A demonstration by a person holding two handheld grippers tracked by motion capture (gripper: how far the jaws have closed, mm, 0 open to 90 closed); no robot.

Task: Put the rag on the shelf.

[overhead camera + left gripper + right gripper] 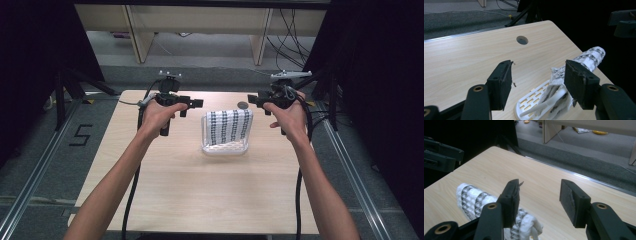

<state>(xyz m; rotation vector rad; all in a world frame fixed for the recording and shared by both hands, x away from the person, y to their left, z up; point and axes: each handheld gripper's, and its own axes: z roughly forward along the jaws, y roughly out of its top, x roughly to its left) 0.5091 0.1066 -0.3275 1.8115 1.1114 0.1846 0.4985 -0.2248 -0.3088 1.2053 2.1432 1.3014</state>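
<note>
A white cloth with dark patterned stripes (229, 125) hangs over the back wall of a small white slotted rack (225, 148) in the middle of the table (200, 190), probably so that it can air or be lifted off from either end. The left gripper (199, 103) stands well to the left of the rack and the right gripper (248, 99) just to its right, both with jaws apart and nothing between them. The cloth's long axis runs left to right along the rack's top edge, its stripes running down toward the person.
</note>
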